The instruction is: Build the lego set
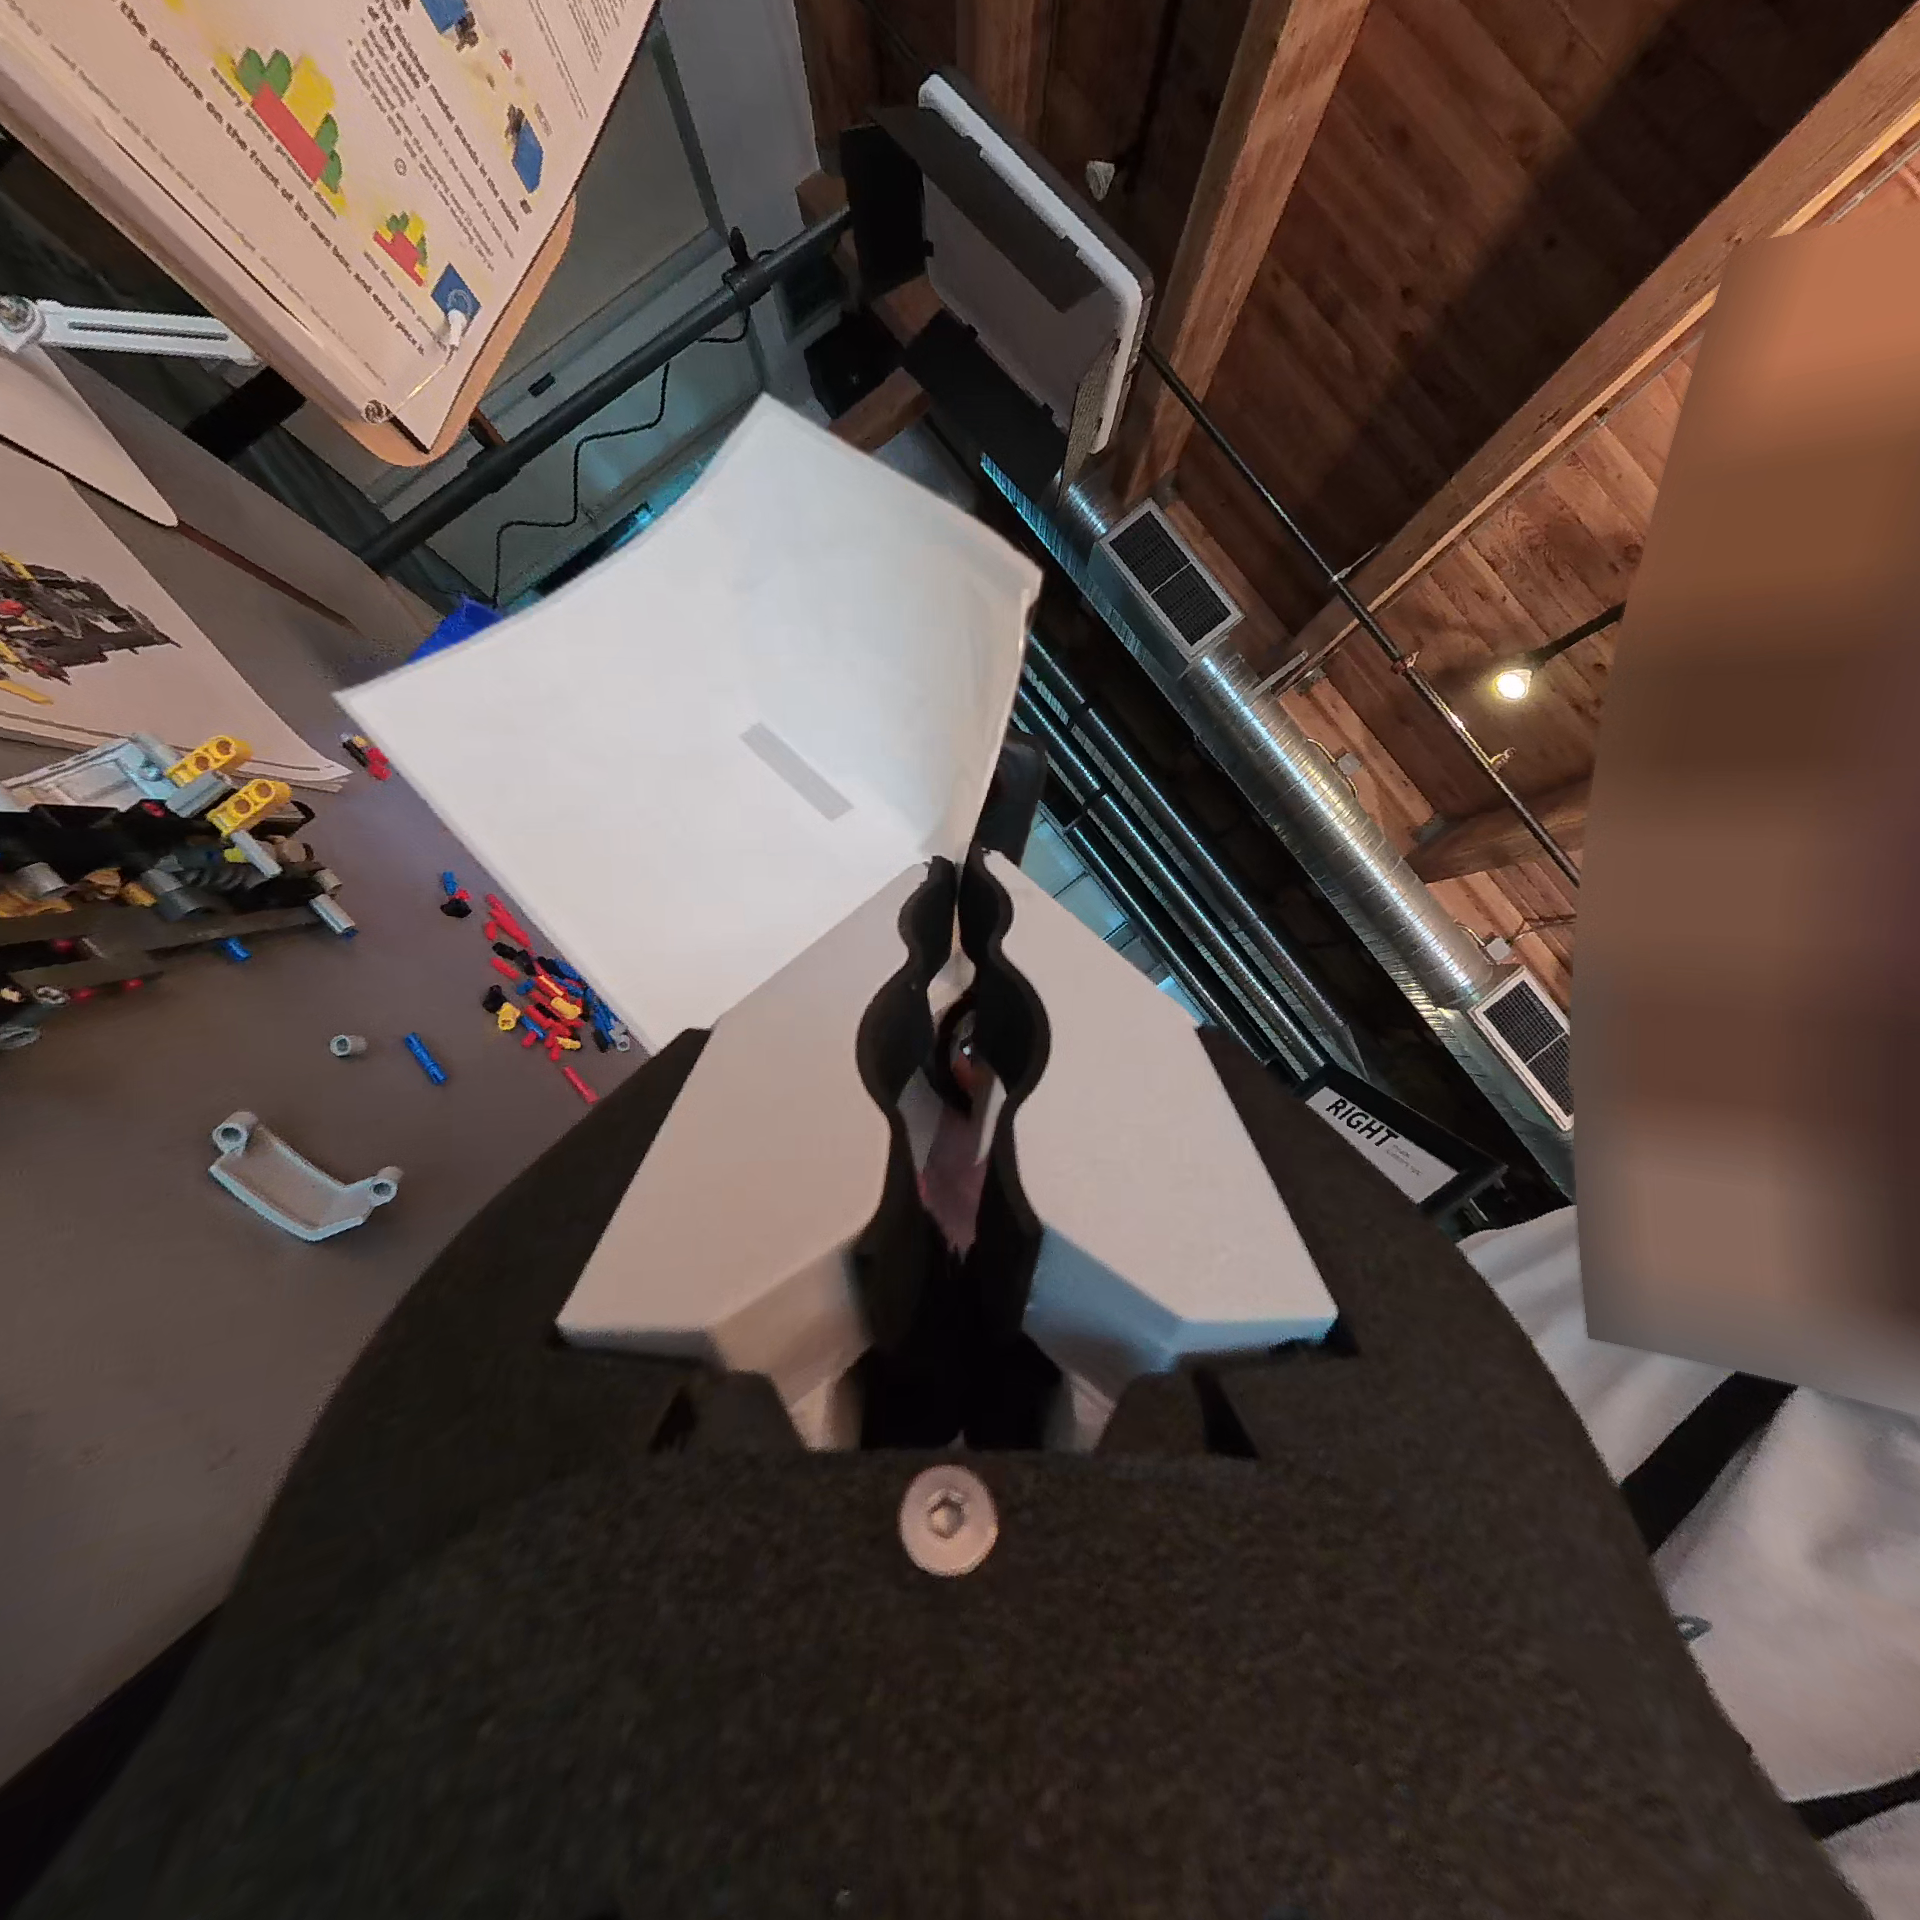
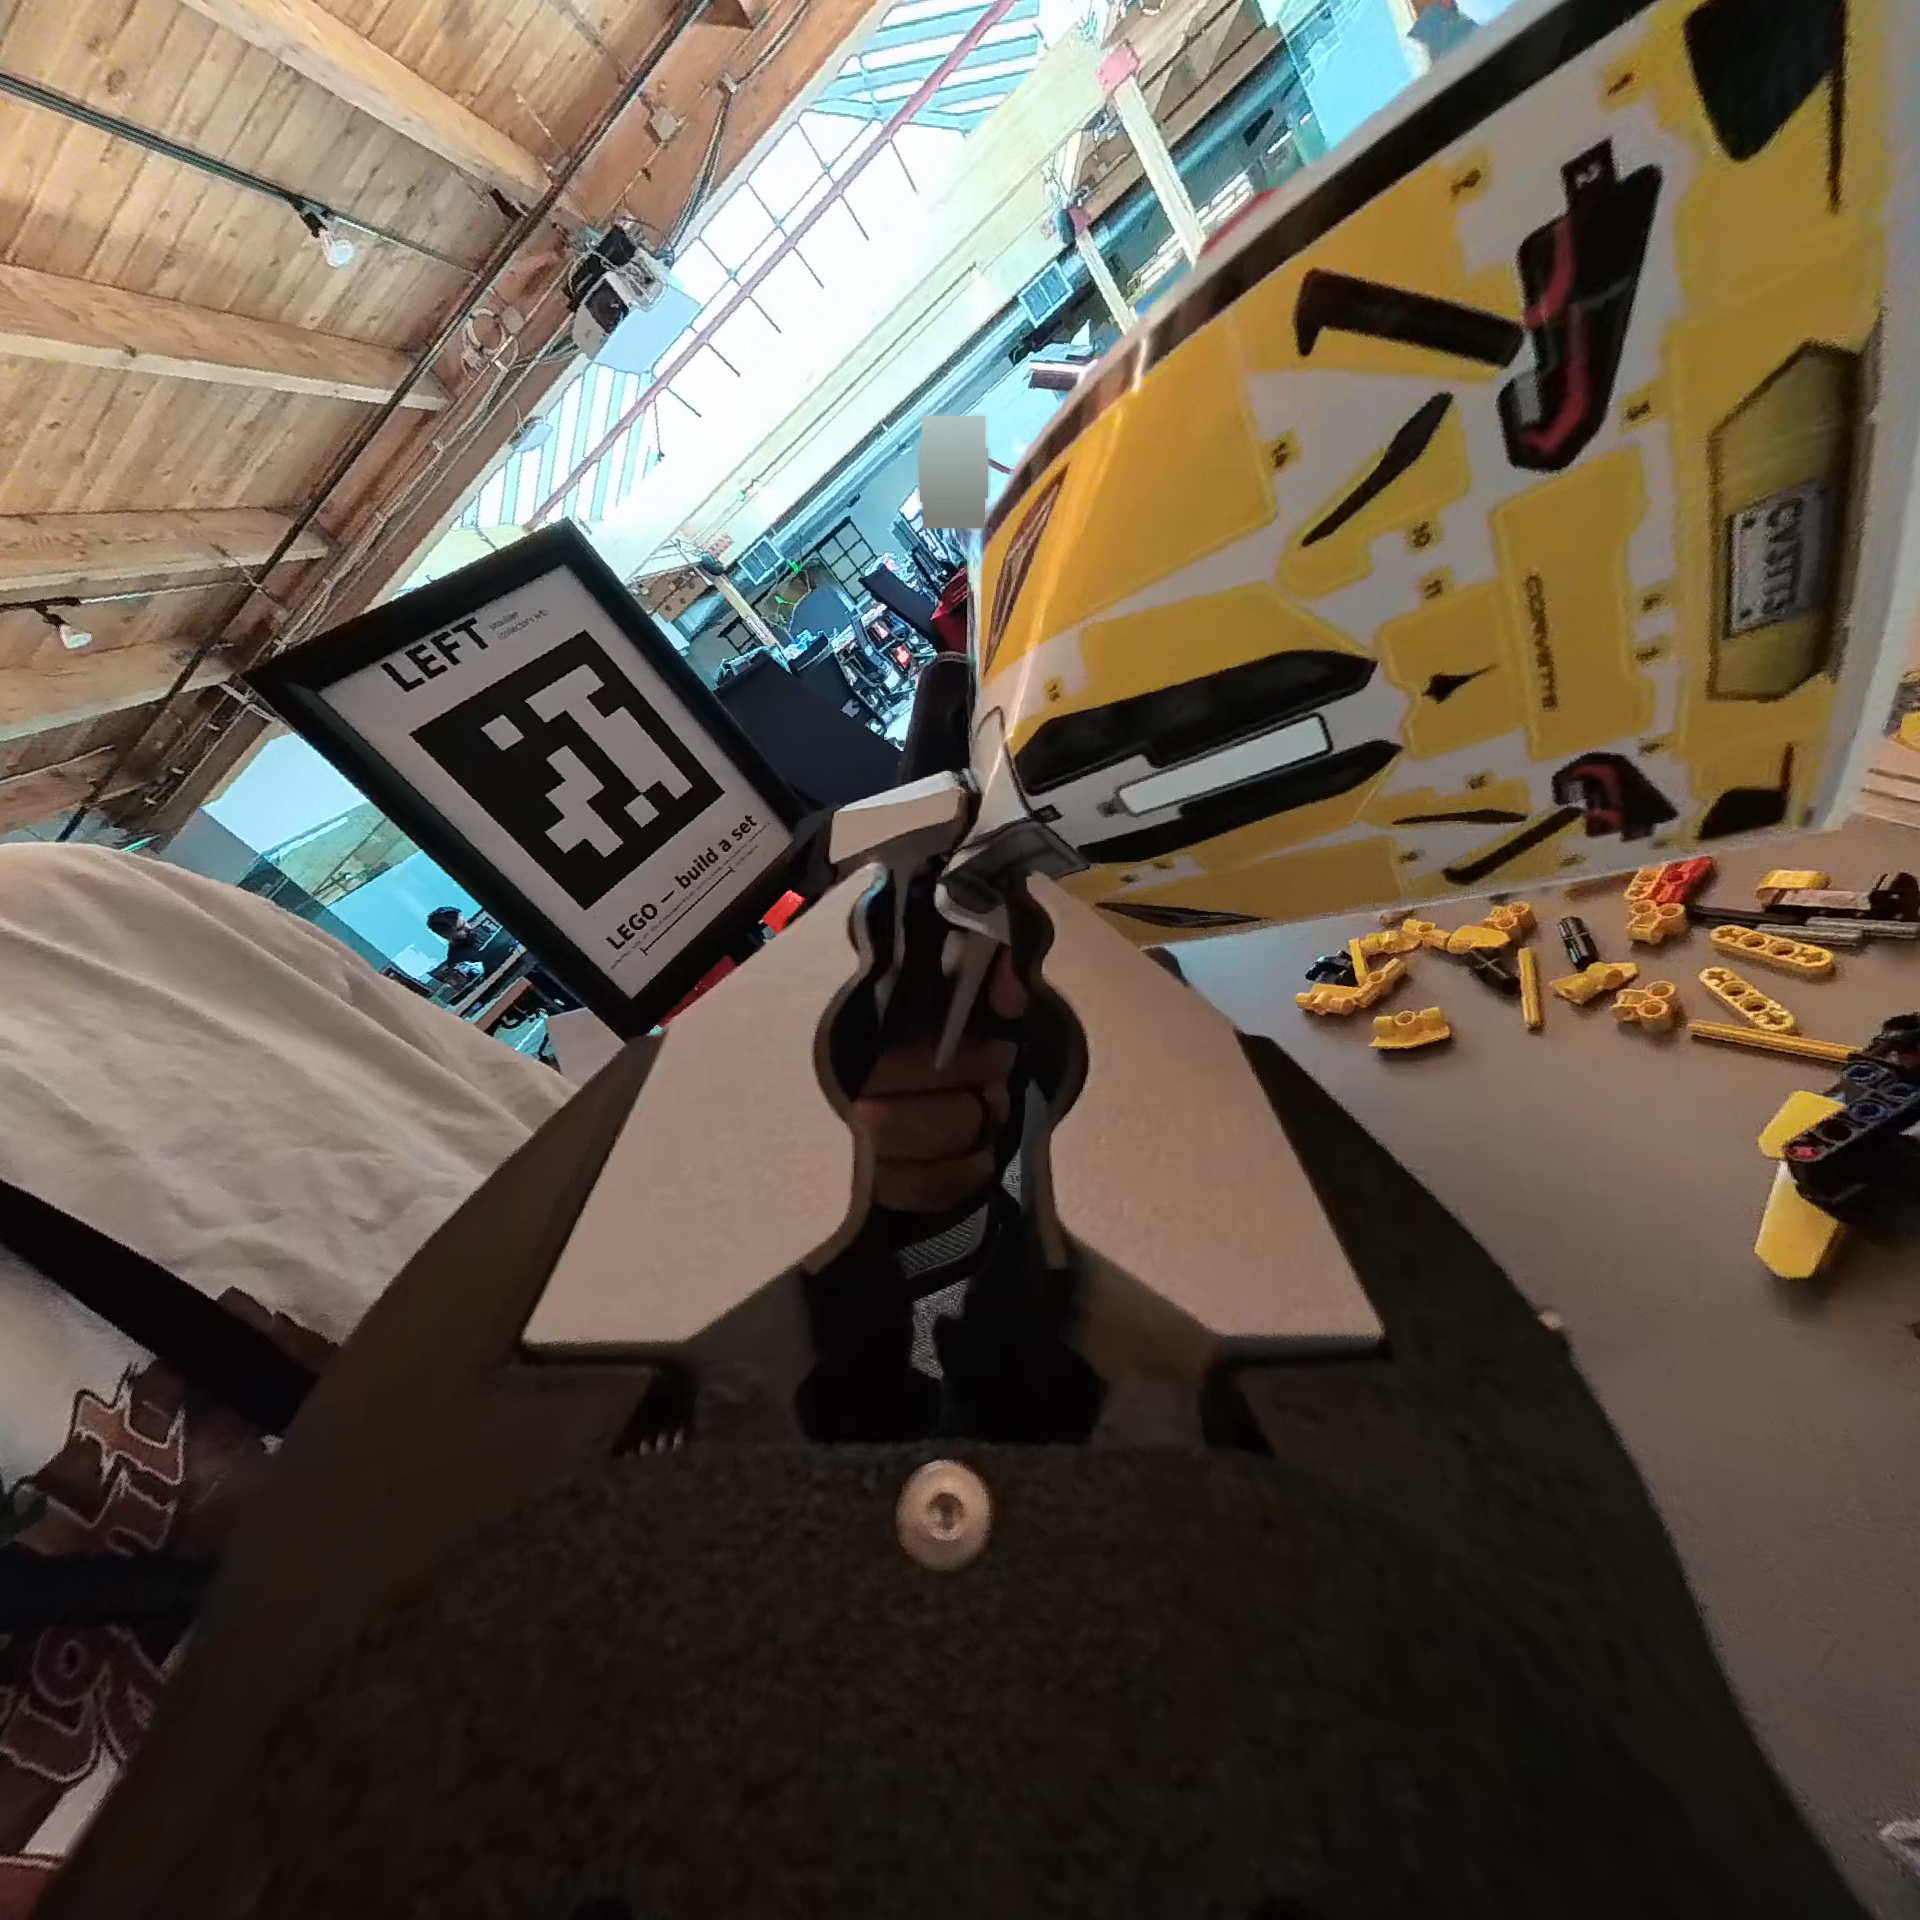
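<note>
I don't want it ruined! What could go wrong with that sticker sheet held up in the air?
1. The left gripper and right gripper both pinch the sticker sheet near one corner, and it curves. Pulling apart might crease or tear it.
2. If it slips, it could drop onto the small pieces on the table and scatter them.

A grey-brown worktop [image 1: 208,1351] carries loose toy building parts. On one side lie a curved pale grey piece [image 1: 301,1179], a scatter of small red, blue and yellow pins [image 1: 545,997], and a partly built black, grey and yellow model [image 1: 156,862] beside printed sheets [image 1: 114,644]. On the other side lie scattered yellow pieces [image 2: 1558,961] and a black and yellow sub-assembly [image 2: 1839,1164].
</note>
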`<state>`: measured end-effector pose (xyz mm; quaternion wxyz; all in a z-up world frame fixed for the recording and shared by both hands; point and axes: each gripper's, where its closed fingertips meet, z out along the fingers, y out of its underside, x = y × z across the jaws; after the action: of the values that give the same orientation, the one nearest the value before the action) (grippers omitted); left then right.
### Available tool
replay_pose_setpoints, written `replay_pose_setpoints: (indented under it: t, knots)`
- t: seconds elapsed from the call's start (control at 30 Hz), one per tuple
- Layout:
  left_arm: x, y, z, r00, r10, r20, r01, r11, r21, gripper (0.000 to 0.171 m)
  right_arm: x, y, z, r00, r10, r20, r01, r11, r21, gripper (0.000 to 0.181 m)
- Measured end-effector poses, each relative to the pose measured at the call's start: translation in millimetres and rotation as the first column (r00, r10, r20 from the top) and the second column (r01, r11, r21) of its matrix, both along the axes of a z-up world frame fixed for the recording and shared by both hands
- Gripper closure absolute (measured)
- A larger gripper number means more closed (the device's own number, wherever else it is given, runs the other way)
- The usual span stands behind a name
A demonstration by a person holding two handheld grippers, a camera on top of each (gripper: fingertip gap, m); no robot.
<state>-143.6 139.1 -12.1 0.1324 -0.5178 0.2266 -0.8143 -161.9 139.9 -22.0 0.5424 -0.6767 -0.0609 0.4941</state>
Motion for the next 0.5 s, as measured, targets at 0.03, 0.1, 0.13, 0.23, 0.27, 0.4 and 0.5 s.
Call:
replay_pose_setpoints:
  t: [0.03,0.1,0.13,0.23,0.27,0.4,0.5]
  knots:
    - [0.2,-0.3,-0.1,1.0,0.001,-0.001,-0.001,1.0,0.004,0.171,1.0,0.3,-0.5,1.0,-0.002,-0.004,0.002,1.0,-0.004,0.163]
    - [0.3,-1.2,0.2,1.0,0.003,-0.003,-0.003,1.0,0.016,0.171,3.3,0.4,0.3,1.0,-0.006,-0.024,0.006,1.0,-0.003,0.169]
    - [0.2,-1.1,0.4,1.0,0.007,-0.004,-0.007,1.0,0.02,0.171,4.2,0.3,0.5,0.999,-0.005,-0.034,0.005,1.0,-0.003,0.17]
    - [-0.2,0.8,-0.5,1.0,0.019,-0.009,-0.019,0.999,0.026,0.171,6.1,0.1,0.0,0.998,0.002,-0.055,-0.003,1.0,-0.008,0.173]
    - [-0.4,1.4,-1.0,1.0,0.019,-0.01,-0.019,1.0,0.023,0.171,6.6,0.4,-0.8,0.999,-0.001,-0.05,0.001,1.0,-0.008,0.176]
    - [-1.2,3.6,-4.0,1.0,0.026,-0.017,-0.026,1.0,0.017,0.171,7.1,1.4,-3.5,0.999,-0.013,-0.031,0.013,1.0,-0.012,0.181]
    - [-0.9,5.9,-6.9,0.999,0.044,-0.03,-0.043,0.999,0.027,0.171,7.9,3.4,-6.8,1.0,-0.028,-0.015,0.027,0.999,-0.021,0.181]
